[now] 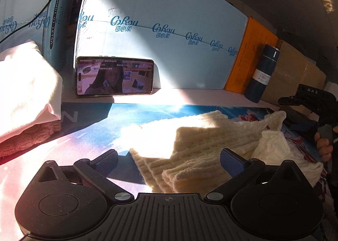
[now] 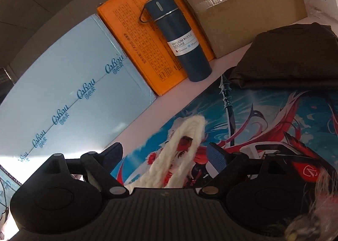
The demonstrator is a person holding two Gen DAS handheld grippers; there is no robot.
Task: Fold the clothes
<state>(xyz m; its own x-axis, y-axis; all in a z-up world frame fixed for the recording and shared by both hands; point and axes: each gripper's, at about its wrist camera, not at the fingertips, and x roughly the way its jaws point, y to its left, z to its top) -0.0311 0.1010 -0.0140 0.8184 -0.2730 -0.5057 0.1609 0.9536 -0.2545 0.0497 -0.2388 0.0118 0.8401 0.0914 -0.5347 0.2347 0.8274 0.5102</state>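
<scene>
**Op A:** 2 grippers, and I read both as spread wide with nothing pinched. My left gripper (image 1: 169,161) hovers over the near edge of the cream sweater (image 1: 202,148), which lies half-folded on the printed mat (image 1: 109,122) just ahead of the fingers. My right gripper (image 2: 166,159) has a loop of the same knit (image 2: 181,152) lying between its fingers, apparently untouched by either pad.

**Op B:** What worries you?

**Op A:** The knit is thick and loose. If I close the right on that loop alone, I think only 1 layer would lift and the fold would slide apart. Glare across the left view also washes out the edge, so I could misjudge my grab.

**Op B:** Any containers?

**Op A:** Cardboard boxes stand beyond the fingers: a pale blue box (image 1: 169,29), an orange box (image 2: 135,36), a brown carton (image 2: 249,12). All closed; contents hidden. The blue flask (image 2: 179,38) is capped too. A phone (image 1: 114,76) leans against the blue box, and a folded pile (image 1: 25,97) sits to my left.
</scene>
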